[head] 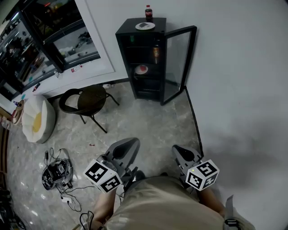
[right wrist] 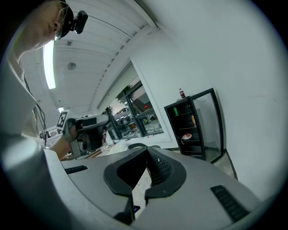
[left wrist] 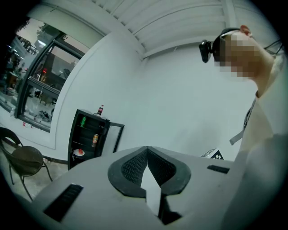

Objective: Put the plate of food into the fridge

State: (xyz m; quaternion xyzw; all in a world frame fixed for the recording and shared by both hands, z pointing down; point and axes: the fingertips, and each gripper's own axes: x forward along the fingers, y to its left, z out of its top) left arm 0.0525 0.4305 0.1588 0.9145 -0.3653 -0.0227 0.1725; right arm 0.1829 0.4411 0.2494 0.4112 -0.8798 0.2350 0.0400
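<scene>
The black fridge [head: 143, 58] stands against the far wall with its glass door [head: 179, 63] swung open to the right. A plate of food [head: 141, 69] with something red on it rests on a middle shelf inside; it also shows in the left gripper view [left wrist: 78, 152] and the right gripper view [right wrist: 186, 136]. Both grippers are held close to the person's body, far from the fridge. My left gripper [head: 129, 146] is shut with nothing in it [left wrist: 147, 149]. My right gripper [head: 181, 152] is shut and empty too [right wrist: 147, 152].
On top of the fridge are a second plate [head: 145, 26] and a cola bottle [head: 148, 12]; a can [head: 156, 53] stands on an upper shelf. A dark chair [head: 87, 101] and a white cushion [head: 38, 119] sit left of the fridge. Cables [head: 56, 173] lie on the floor at left.
</scene>
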